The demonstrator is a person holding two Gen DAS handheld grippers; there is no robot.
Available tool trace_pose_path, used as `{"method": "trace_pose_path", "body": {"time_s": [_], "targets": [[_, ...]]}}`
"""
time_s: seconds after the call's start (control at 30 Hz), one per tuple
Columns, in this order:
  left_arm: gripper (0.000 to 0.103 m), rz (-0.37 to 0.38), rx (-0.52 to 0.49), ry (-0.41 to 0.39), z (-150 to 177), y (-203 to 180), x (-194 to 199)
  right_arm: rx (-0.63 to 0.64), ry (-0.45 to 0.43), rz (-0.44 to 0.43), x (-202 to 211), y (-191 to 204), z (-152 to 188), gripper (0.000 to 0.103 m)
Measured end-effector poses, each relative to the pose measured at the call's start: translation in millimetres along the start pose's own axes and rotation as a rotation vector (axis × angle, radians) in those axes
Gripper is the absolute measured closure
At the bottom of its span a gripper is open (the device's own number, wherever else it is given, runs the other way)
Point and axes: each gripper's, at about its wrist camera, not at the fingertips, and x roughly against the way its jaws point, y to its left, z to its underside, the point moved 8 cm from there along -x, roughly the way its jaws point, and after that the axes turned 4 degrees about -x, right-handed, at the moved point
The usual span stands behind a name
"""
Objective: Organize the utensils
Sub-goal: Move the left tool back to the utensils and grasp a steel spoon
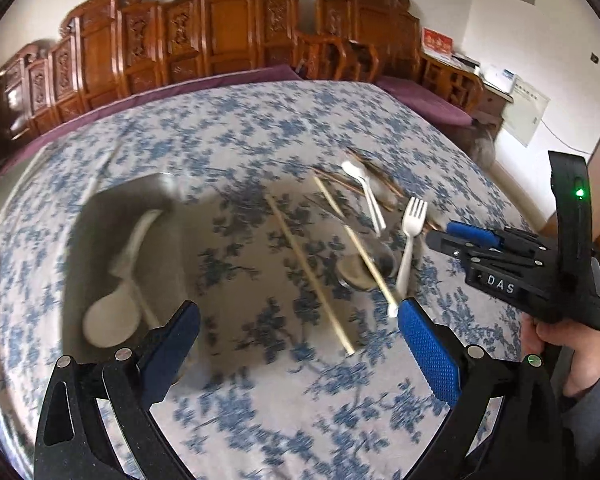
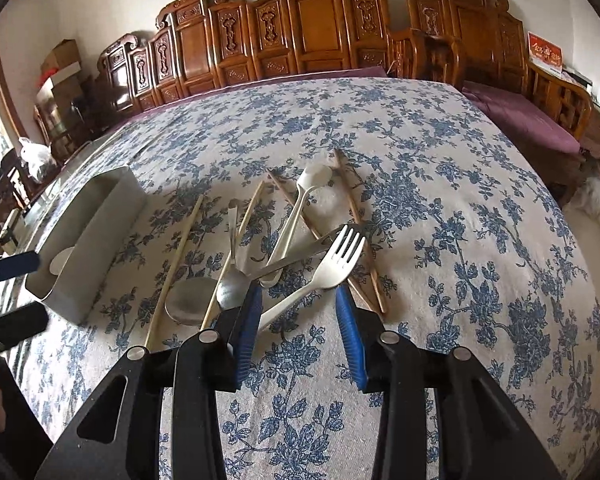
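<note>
White plastic fork (image 2: 324, 268): lies on the floral-cloth surface (image 2: 460, 200), tines pointing away from the right tongs (image 2: 298, 316), handle end running back toward them and to the left. Long axis diagonal, crossing the gap between the two blue pads. Handle sits between the pads but neither pad presses on it; the right tongs are partly open and empty. Right hand is clearly the nearer one to the fork.

Taking the fork as landmark:
- Just left of it, touching or overlapping: a metal fork (image 2: 300, 254) lying crosswise, a white plastic spoon (image 2: 296, 216), two metal spoons (image 2: 204, 298), bowls toward the camera.
- Just right of it: dark wooden chopsticks (image 2: 360, 240), running away from the tongs.
- Further left: pale chopsticks (image 2: 176, 264), roughly parallel with one another.
- Well to the left: a grey rectangular holder (image 2: 96, 236) with a white spoon (image 1: 116, 300) already inside.

Left tongs (image 1: 298, 332): jaws at full spread, nothing between them, hovering between the holder and the pale chopsticks. View is motion-blurred.

Judgement: the pile is crowded on the fork's left side, so closing risks catching the metal spoon next to the left pad. To the right of the dark chopsticks the cloth is open; the surface edge is far off. The path from the fork to the holder passes over the pale chopsticks, so a lift is needed.
</note>
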Motion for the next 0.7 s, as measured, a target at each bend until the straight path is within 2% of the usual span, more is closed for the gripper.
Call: {"method": "trace_pose_path", "body": {"time_s": [0.13,0.3,0.47,0.7], "targets": [[0.010,0.034,0.007,0.024,-5.8,-9.7,-21.7,-0.013,0.004,0.001,-1.7,-4.6,-1.9,0.062],[0.023,0.076,0.041,0.078,-9.2,-15.2,-50.2,-0.022,0.007,0.000,-3.5,-7.4,-2.6,0.062],[0.043,0.114,0.084,0.143,-6.7,-19.8,-76.0,-0.023,0.001,-0.010,-2.7,-6.2,-3.8,0.062],[0.052,0.141,0.124,0.183,-3.7,-23.7,-92.4,-0.040,-0.005,-0.016,-1.7,-8.9,-6.6,0.062]]}}
